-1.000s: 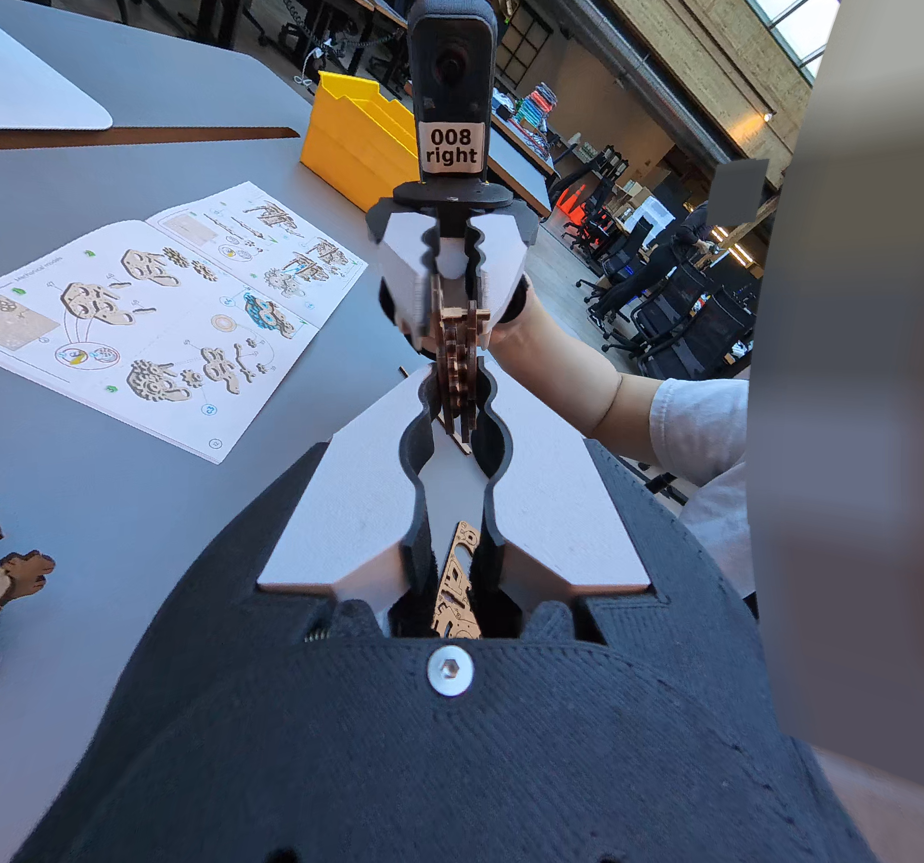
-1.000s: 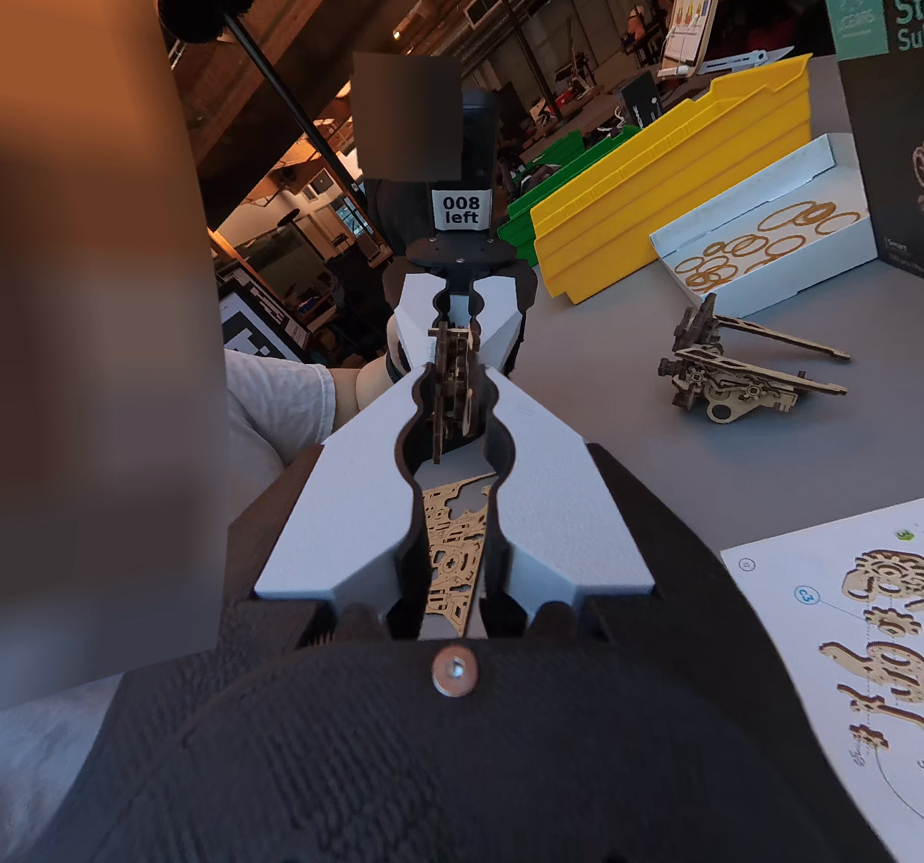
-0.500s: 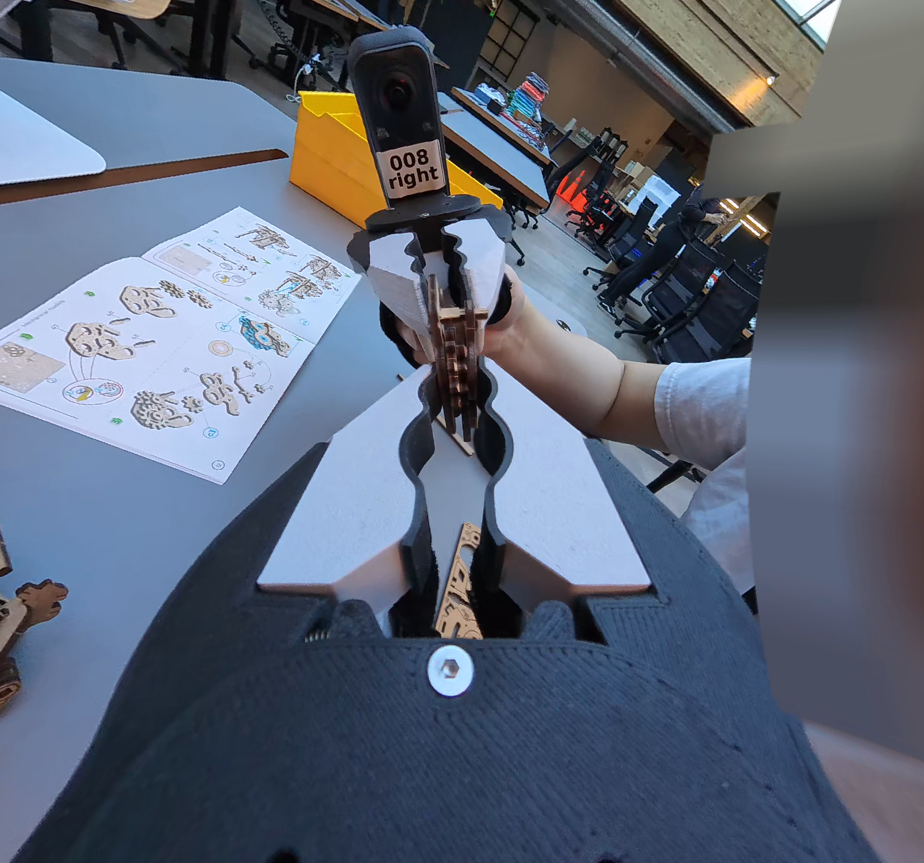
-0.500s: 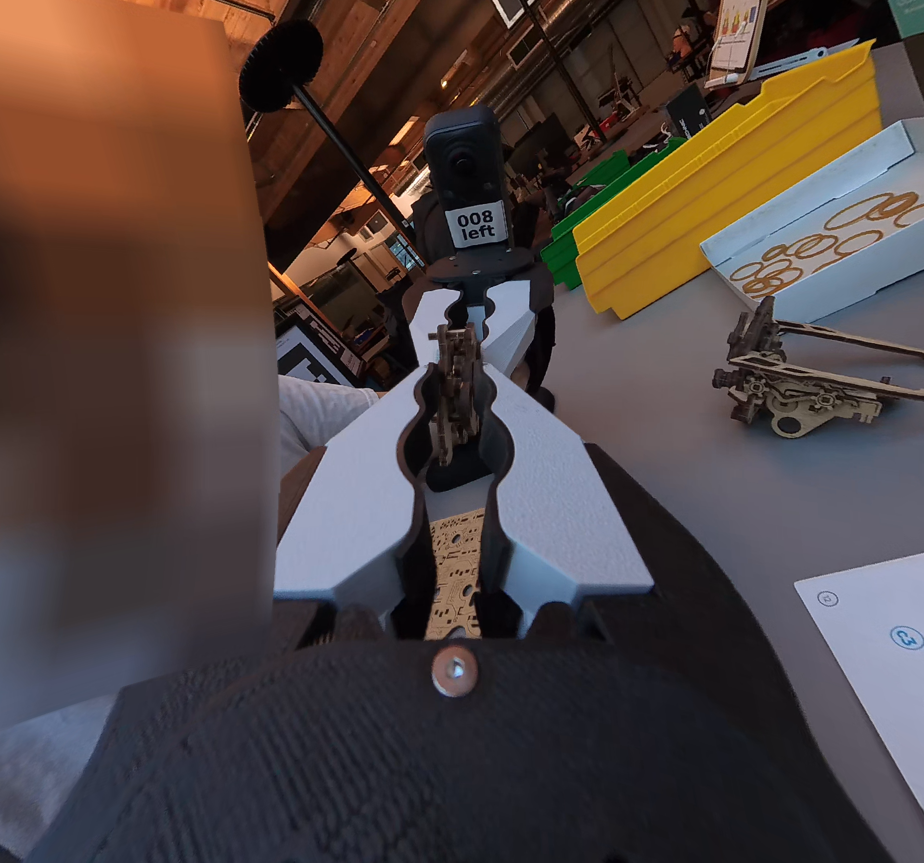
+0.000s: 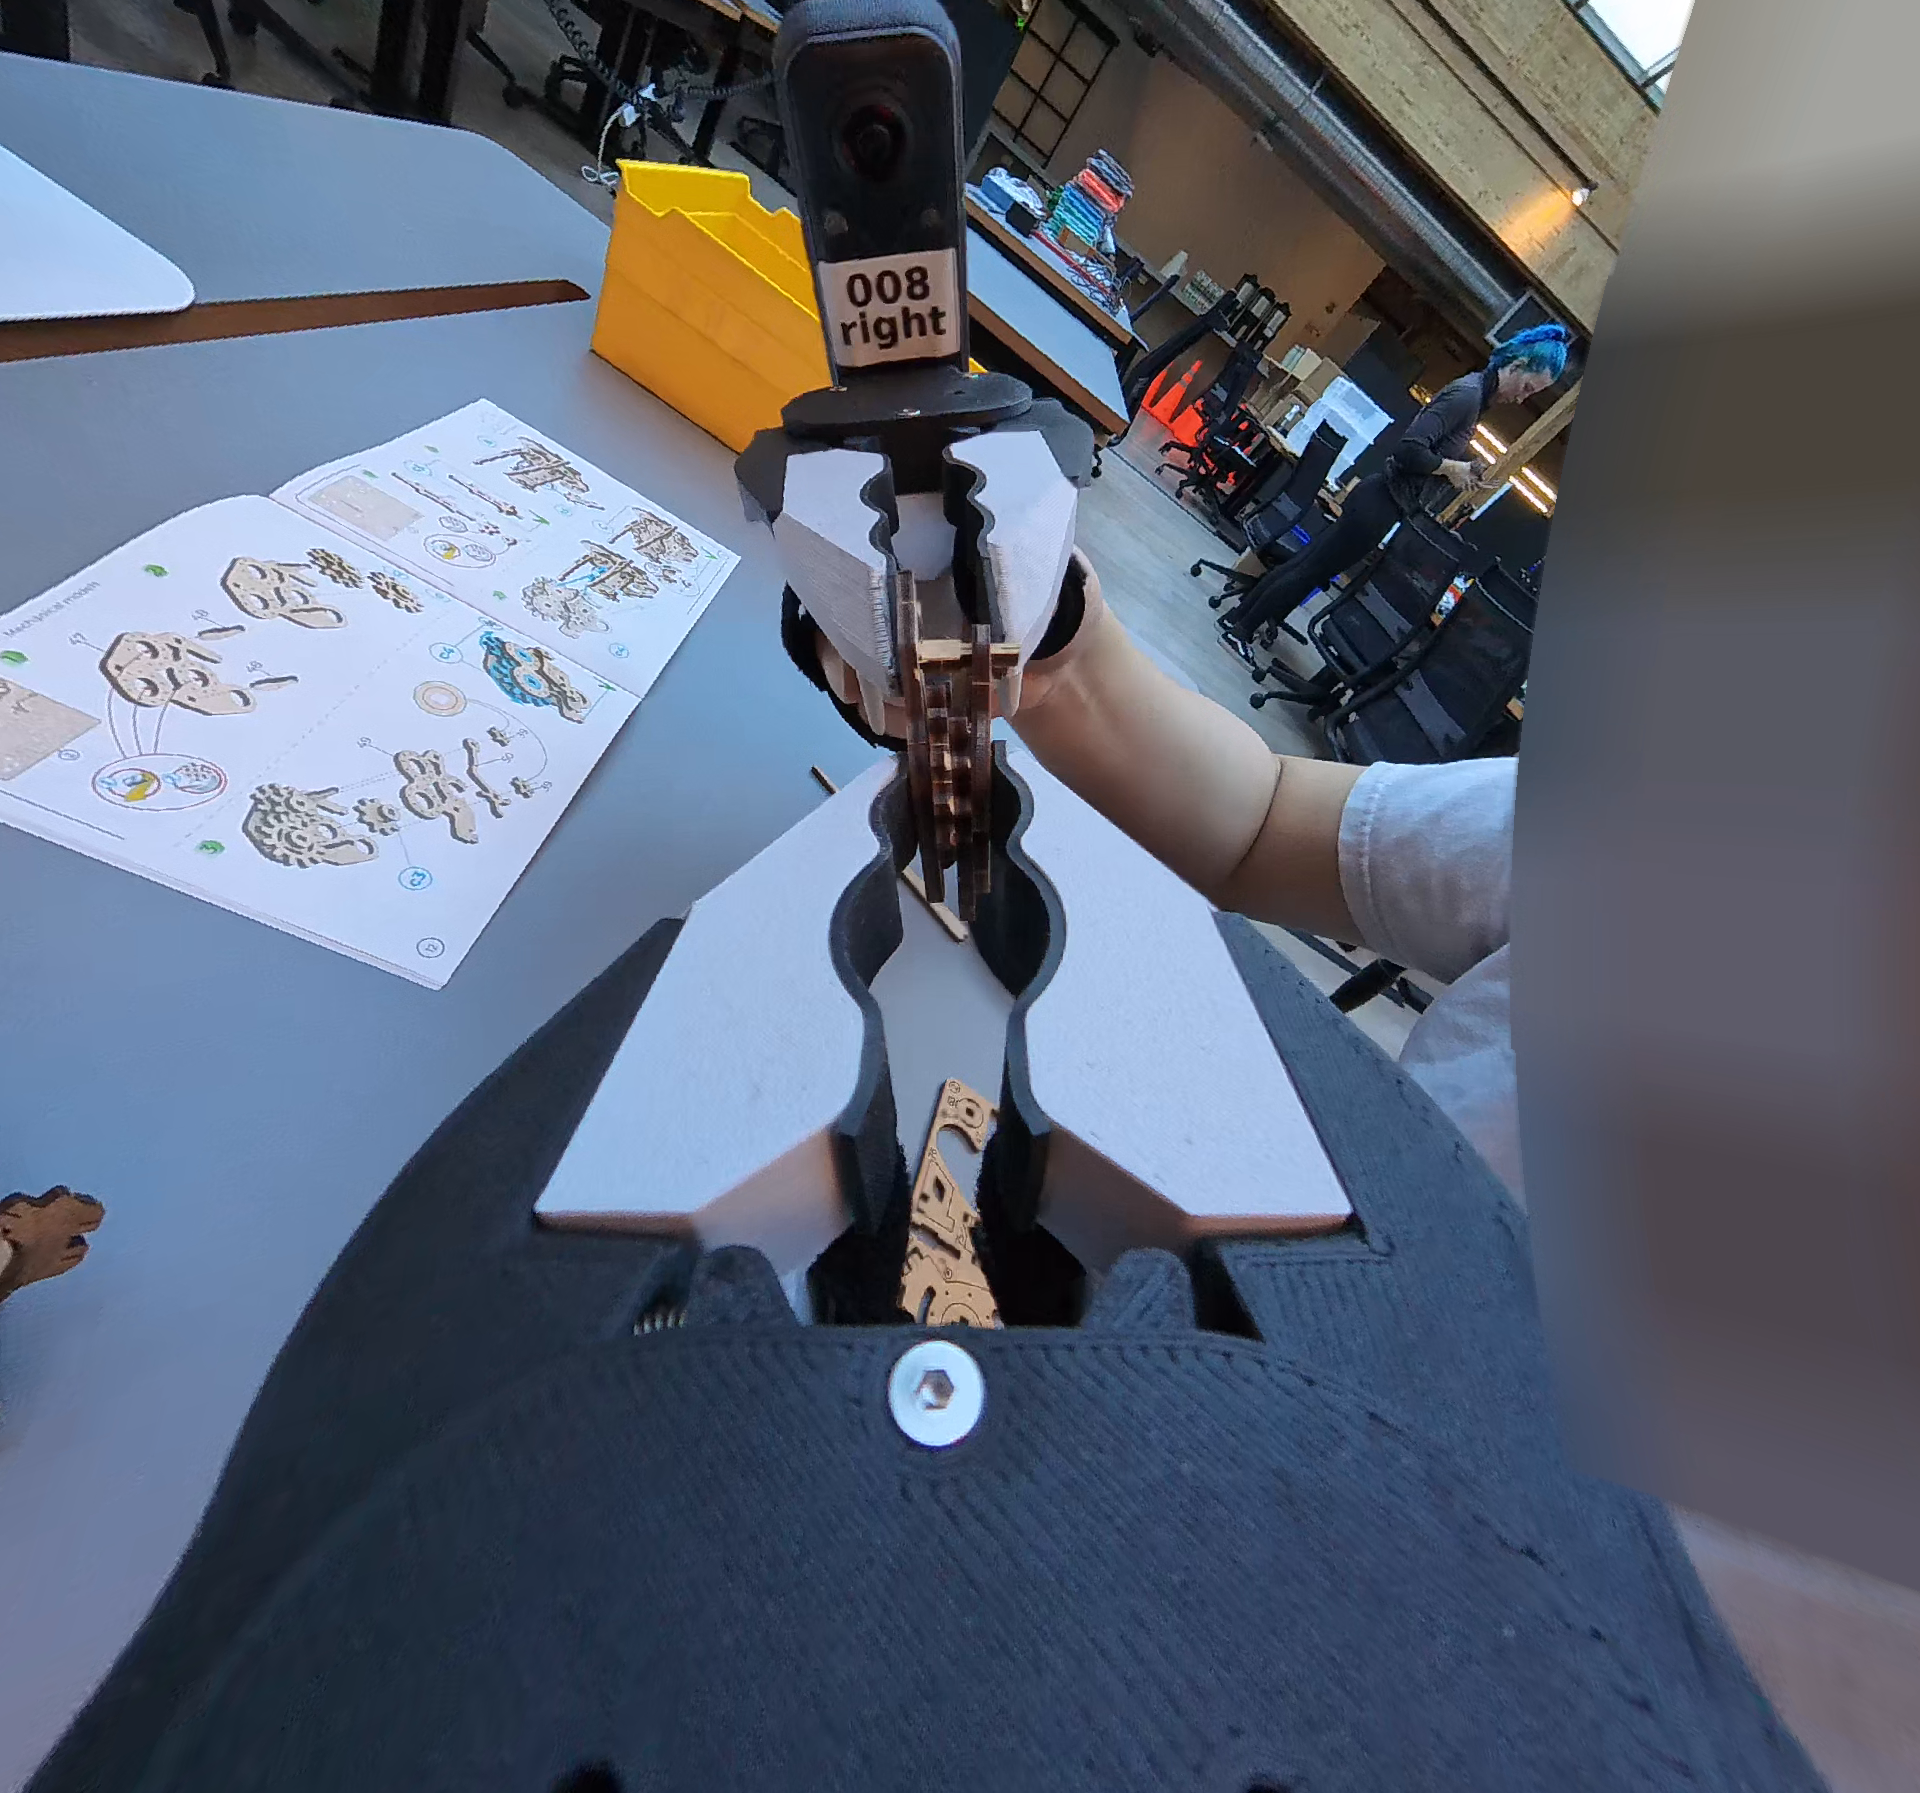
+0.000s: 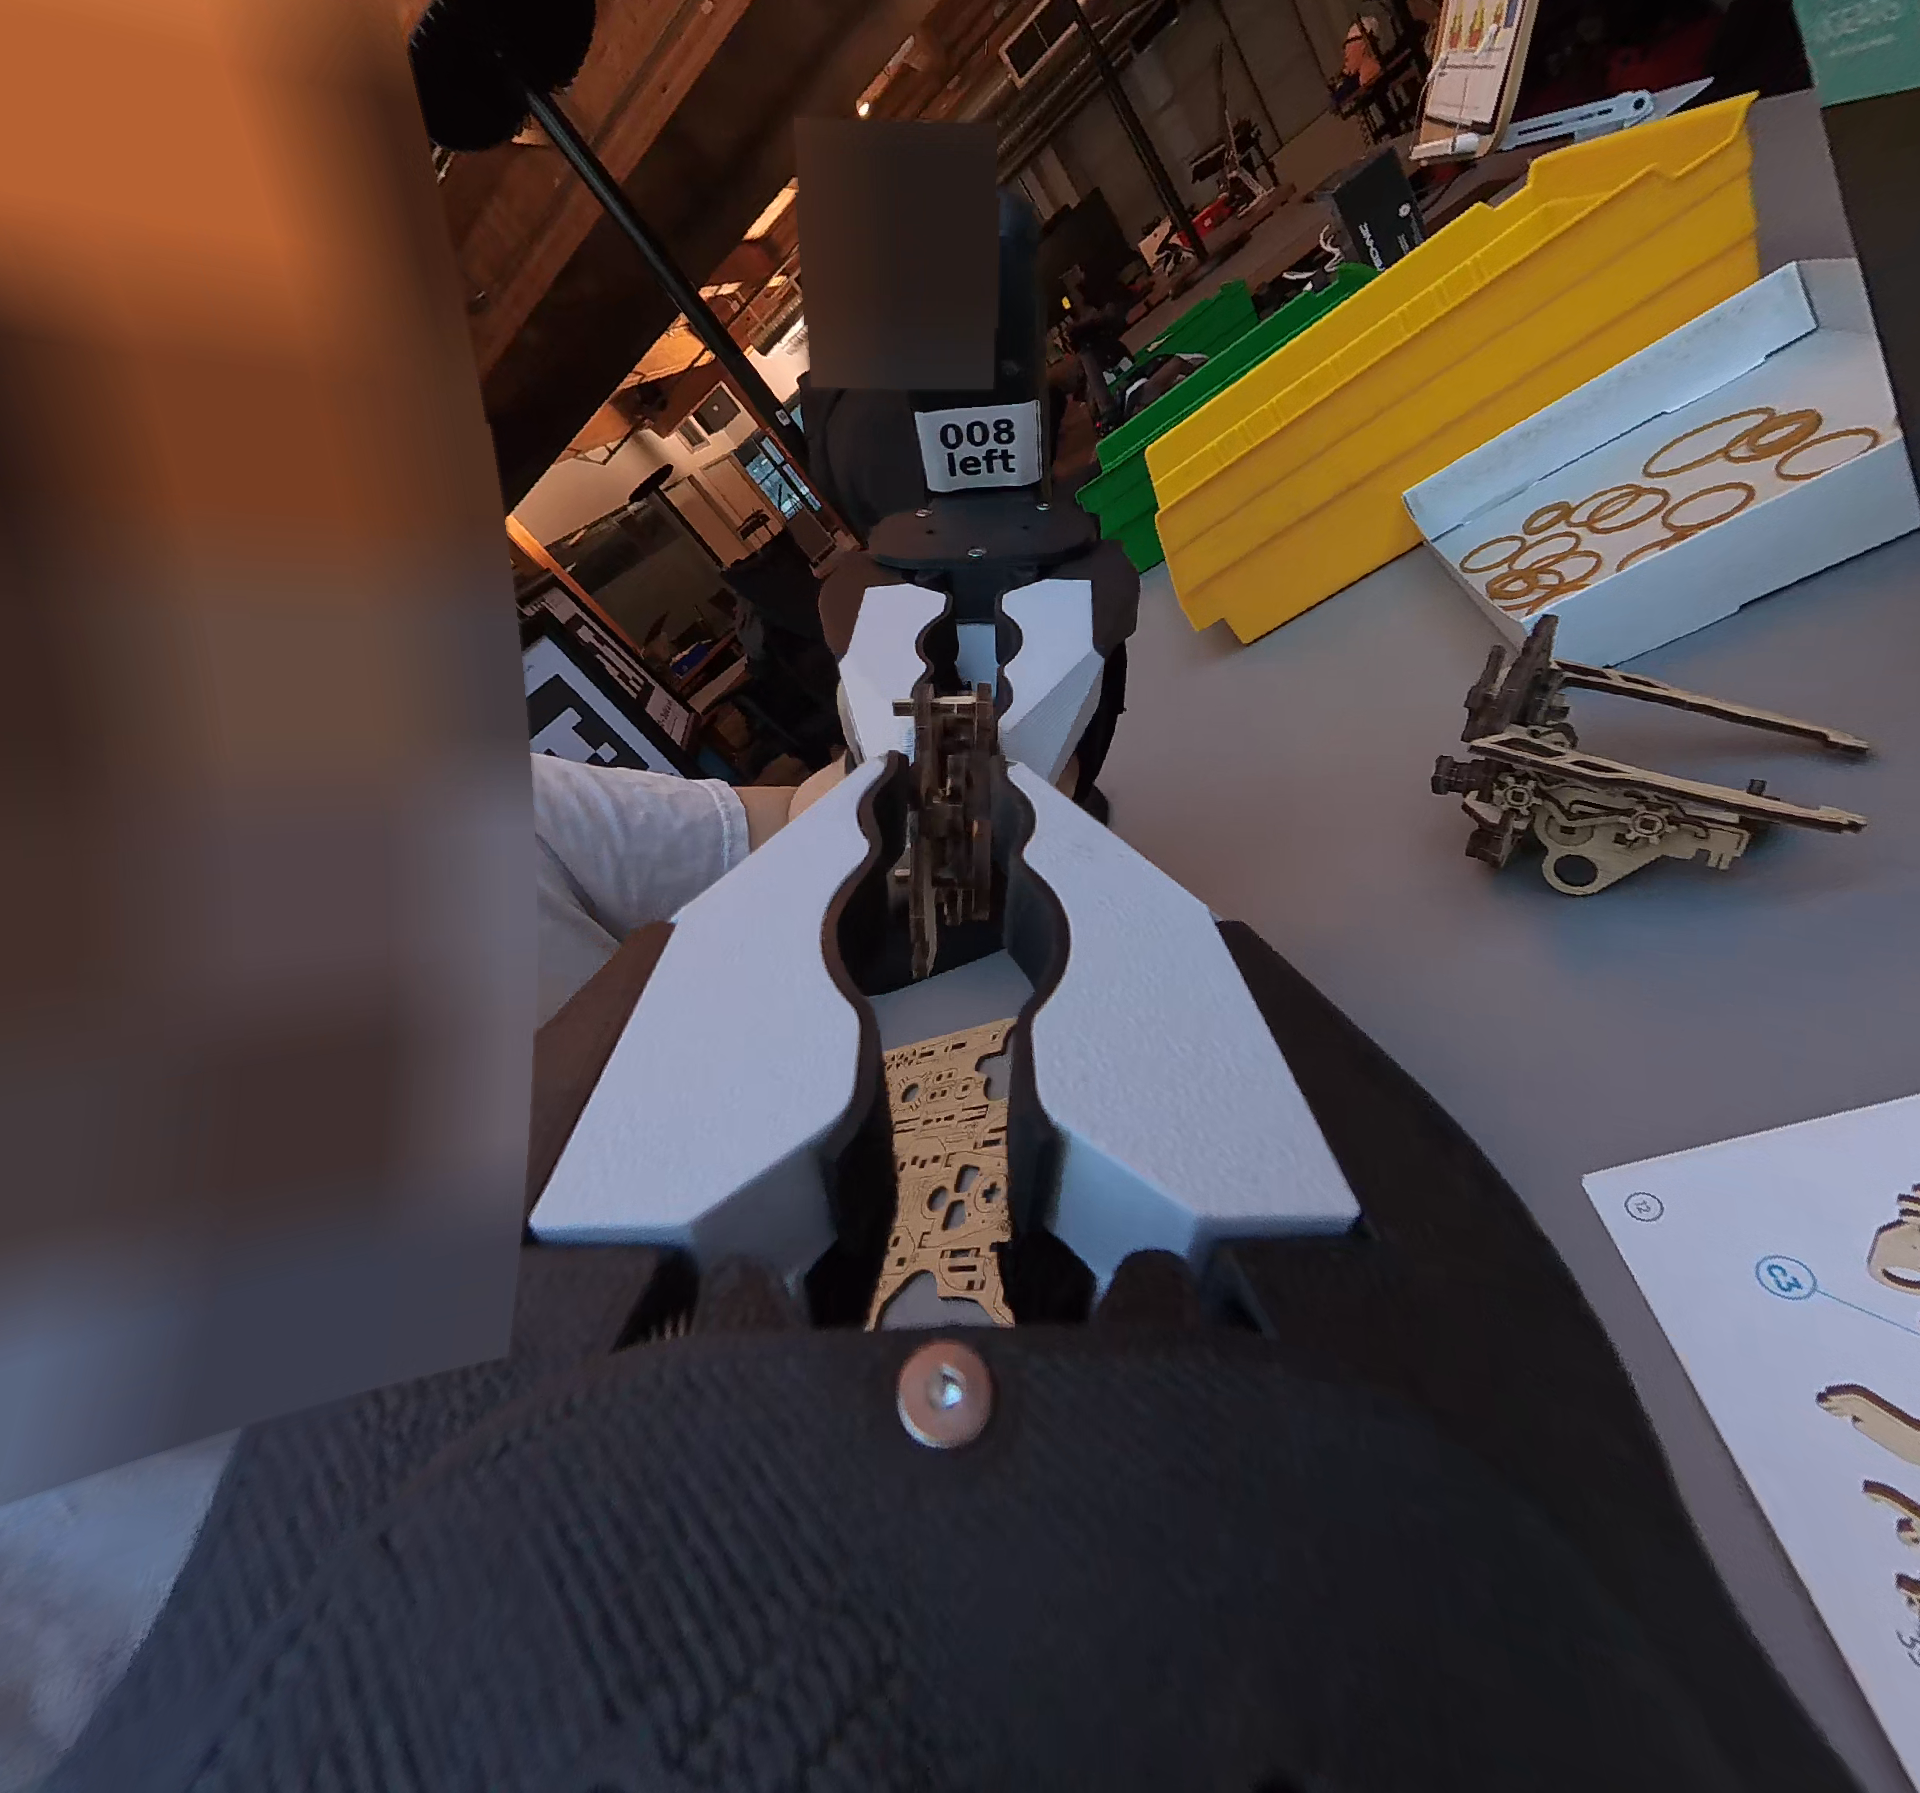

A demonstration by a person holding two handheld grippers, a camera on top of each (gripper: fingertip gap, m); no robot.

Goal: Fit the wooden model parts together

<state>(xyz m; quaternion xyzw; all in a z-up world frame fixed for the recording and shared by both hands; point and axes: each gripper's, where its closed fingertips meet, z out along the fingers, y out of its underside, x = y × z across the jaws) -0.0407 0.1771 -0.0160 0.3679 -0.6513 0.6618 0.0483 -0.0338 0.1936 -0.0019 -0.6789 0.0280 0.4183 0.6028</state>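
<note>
A small wooden gear assembly (image 5: 951, 756) of stacked laser-cut pieces is held in the air between my two grippers, which face each other tip to tip. My left gripper (image 5: 953, 793) is shut on its near end. My right gripper (image 5: 940, 621) closes on its far end. In the right wrist view the same assembly (image 6: 951, 808) sits between my right gripper's tips (image 6: 951, 782), with the left gripper (image 6: 971, 678) just behind it. A flat wooden parts sheet (image 6: 951, 1161) lies on the table below, seen through the finger gap.
An open instruction booklet (image 5: 343, 683) lies on the grey table (image 5: 260, 1068). A yellow bin (image 6: 1455, 372), a green bin (image 6: 1174, 413), a white tray of rings (image 6: 1662, 496) and a partly built wooden model (image 6: 1600, 798) stand to the right. A loose wooden piece (image 5: 42, 1234) lies at the left. The grippers are tip to tip, or close to it.
Both grippers have swayed and tilted a little together over the table. They keep their hold on the wooden assembly throughout.
</note>
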